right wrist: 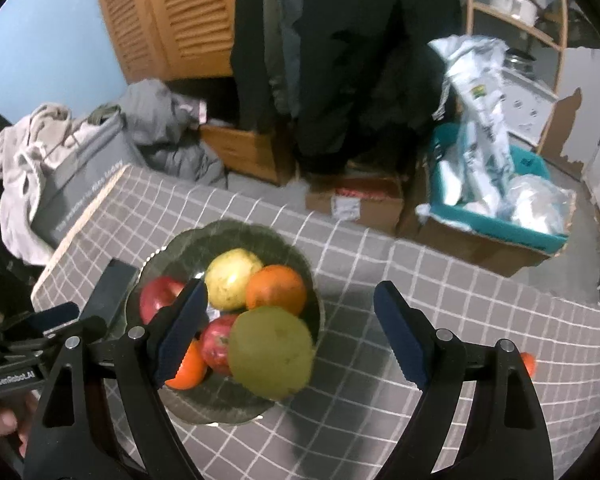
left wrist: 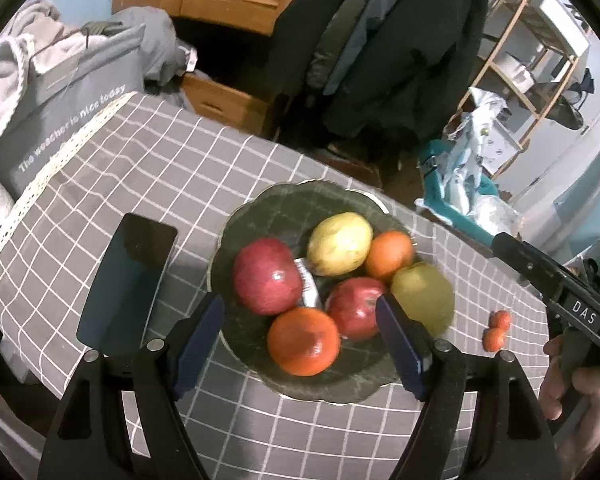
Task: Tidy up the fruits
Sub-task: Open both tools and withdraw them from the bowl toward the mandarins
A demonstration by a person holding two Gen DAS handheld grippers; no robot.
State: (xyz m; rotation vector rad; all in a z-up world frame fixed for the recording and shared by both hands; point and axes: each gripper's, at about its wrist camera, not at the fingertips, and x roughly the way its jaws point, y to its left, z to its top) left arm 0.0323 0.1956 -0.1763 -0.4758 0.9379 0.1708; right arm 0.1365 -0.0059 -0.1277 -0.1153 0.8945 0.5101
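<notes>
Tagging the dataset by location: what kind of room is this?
Likely a lived-in bedroom or small flat: hanging coats, a laundry pile and a louvred wooden wardrobe behind a cloth-covered table.

Right gripper (right wrist: 288, 330): black arms, blue pads, jaws wide, nothing between pads. Below: dark green scalloped glass plate (right wrist: 236, 232) on grey white-checked tablecloth (right wrist: 420, 280). Plate holds blurred green pear (right wrist: 272, 352), yellow pear (right wrist: 230, 278), orange (right wrist: 276, 290), two red apples (right wrist: 158, 294), second orange (right wrist: 188, 370). Small tangerine (right wrist: 528, 362) far right.
</notes>
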